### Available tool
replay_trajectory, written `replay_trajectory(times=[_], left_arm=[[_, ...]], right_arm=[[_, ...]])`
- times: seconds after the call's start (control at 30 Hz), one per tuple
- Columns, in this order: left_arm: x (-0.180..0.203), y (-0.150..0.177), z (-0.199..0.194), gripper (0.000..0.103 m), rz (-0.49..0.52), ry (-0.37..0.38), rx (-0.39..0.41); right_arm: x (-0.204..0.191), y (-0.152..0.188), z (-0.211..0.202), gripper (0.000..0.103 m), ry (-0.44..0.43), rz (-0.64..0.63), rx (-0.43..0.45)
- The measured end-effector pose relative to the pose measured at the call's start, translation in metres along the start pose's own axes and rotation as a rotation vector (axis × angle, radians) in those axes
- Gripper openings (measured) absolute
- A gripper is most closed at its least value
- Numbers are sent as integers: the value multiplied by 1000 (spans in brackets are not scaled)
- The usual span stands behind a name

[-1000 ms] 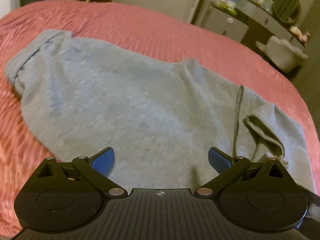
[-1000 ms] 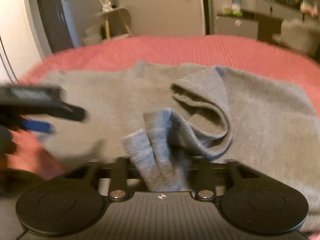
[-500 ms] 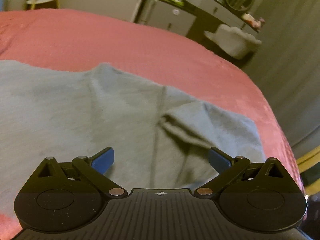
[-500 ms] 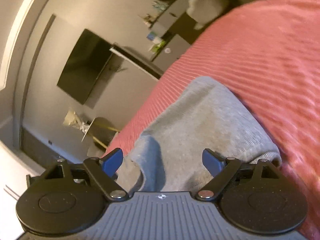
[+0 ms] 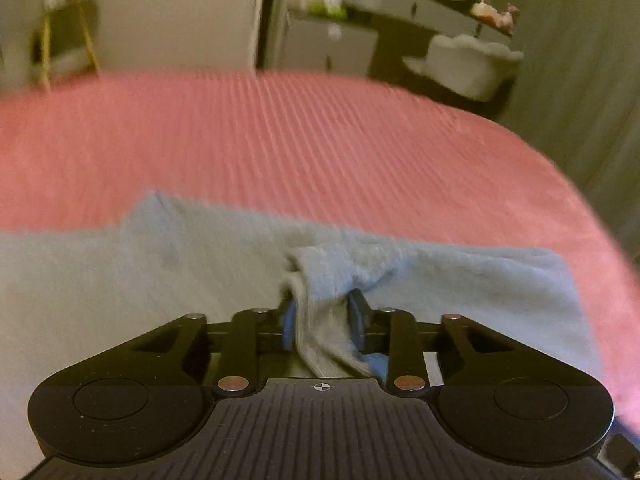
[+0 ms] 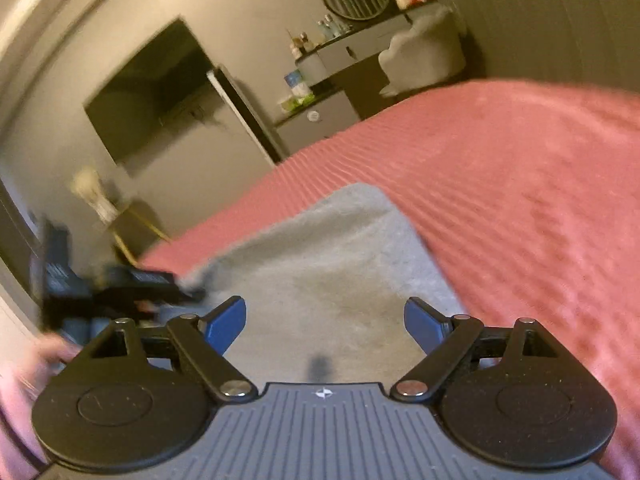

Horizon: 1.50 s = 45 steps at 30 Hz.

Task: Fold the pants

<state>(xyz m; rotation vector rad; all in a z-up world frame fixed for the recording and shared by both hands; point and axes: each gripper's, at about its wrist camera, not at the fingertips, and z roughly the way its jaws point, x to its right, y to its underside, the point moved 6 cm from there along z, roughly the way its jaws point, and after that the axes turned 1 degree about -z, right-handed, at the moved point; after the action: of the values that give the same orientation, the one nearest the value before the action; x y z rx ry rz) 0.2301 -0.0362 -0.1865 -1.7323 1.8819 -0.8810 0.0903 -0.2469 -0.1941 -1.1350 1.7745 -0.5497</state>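
Here the left gripper (image 5: 322, 316) has just closed its jaws on a bunched fold of the grey sweatpants (image 5: 460, 280) lying on the pink bedspread (image 5: 320, 140). The right gripper (image 6: 324, 322) hovers spread wide over flat fabric, empty. Only its view shows the wall television (image 6: 148, 92). No writing is legible.

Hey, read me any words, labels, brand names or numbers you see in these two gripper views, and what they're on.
None can be read.
Bottles on the dresser: labels too small and blurred to read.
Left gripper, seen from the right wrist: pale printing on its black body, smeared by blur.
Each gripper's base carries only a small crosshair mark, no text.
The grey pants and the pink bedspread show no print.
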Motion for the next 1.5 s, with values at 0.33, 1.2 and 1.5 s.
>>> replay_trajectory(times=[0.33,1.2,1.5], left_arm=[[-4,-2,-31,72,251,-387,102],[-10,78,-108,84,-65,-66,-148],[-14,94,-86,86,-49,-226,-175]], right_arm=[[-28,20,17,88,169,-368,-57],[7,14,-12,100,314,-100,-20],[-1,22,-3,100,453,-219,-91]])
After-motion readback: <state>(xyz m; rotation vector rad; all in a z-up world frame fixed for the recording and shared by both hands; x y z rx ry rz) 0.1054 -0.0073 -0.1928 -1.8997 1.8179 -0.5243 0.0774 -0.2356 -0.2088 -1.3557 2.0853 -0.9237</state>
